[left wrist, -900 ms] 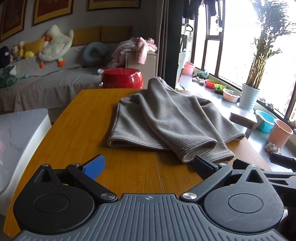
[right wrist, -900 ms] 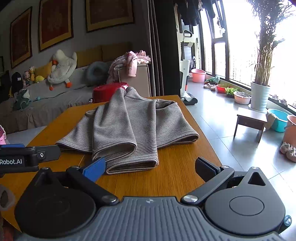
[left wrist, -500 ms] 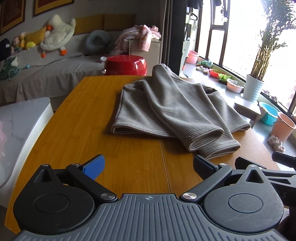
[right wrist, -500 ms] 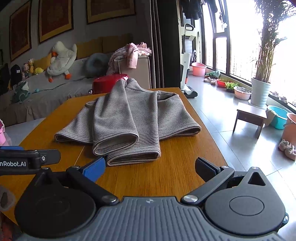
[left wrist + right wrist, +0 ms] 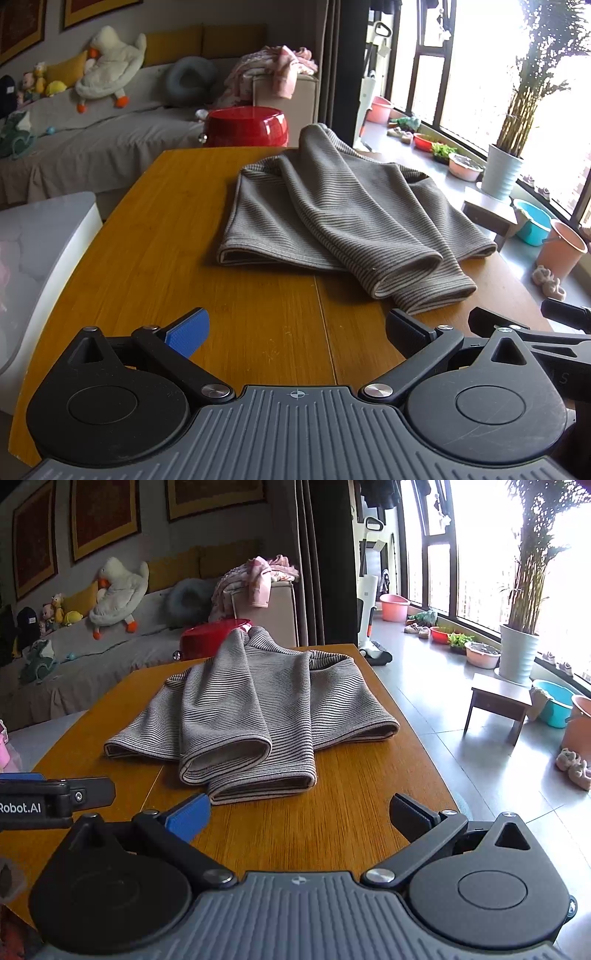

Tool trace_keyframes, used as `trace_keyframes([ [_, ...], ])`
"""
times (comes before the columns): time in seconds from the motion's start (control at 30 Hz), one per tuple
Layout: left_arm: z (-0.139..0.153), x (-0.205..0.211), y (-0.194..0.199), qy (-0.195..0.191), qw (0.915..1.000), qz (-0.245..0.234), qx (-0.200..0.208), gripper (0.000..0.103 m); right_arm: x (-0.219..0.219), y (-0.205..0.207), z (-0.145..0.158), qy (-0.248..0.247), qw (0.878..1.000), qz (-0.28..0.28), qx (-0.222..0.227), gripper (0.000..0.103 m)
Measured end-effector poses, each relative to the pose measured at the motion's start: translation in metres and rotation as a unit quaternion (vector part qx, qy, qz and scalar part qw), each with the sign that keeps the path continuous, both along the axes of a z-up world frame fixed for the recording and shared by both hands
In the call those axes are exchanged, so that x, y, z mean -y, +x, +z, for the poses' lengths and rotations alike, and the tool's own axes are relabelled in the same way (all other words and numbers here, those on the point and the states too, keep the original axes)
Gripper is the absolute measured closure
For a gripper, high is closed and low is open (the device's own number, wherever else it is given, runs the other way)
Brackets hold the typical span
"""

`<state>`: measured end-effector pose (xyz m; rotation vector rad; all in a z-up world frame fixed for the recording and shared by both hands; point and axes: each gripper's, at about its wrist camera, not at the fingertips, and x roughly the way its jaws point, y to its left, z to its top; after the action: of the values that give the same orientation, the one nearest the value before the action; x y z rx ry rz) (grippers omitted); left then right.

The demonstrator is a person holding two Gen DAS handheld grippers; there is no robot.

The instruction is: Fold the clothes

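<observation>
A grey striped sweater (image 5: 332, 218) is laid on the wooden table (image 5: 166, 258), toward its far half and nearer the window side than the couch side. Its long axis is set from the near edge of the table to the far edge: the collar end is pointed away from both cameras, toward the red tub (image 5: 245, 125) seen beyond the table's far edge, and the hem and cuffs are pointed back toward the grippers. 2 sleeves are folded over the body and run lengthwise along that same axis, with their cuffs stacked at the near end; in the right wrist view the sweater (image 5: 251, 709) is shown with the upper cuff lying on the lower one, both open ends turned toward the camera. The stripes are run across the garment, at right angles to its length. The left gripper (image 5: 295, 328) is held wide open above the bare wood, short of the cuffs, with nothing between its jaws. The right gripper (image 5: 299, 812) is likewise spread to its widest, empty, with its blue pad (image 5: 188, 818) just beside the lower cuff, though contact cannot be told. The left gripper (image 5: 51, 797) is seen at the left edge of the right wrist view.
</observation>
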<state>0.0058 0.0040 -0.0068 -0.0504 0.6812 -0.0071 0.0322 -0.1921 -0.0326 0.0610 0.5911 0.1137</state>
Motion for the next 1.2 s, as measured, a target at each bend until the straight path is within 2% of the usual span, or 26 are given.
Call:
trace_keyframes([
  [0.33, -0.001, 0.001, 0.0, 0.001, 1.0, -0.003, -0.003, 0.0, -0.006, -0.001, 0.011, -0.016, 1.0, 0.008, 0.02, 0.0],
  [1.2, -0.009, -0.002, 0.002, -0.009, 0.9993, -0.005, -0.037, 0.0, -0.006, 0.003, 0.005, -0.016, 1.0, 0.008, -0.015, 0.0],
])
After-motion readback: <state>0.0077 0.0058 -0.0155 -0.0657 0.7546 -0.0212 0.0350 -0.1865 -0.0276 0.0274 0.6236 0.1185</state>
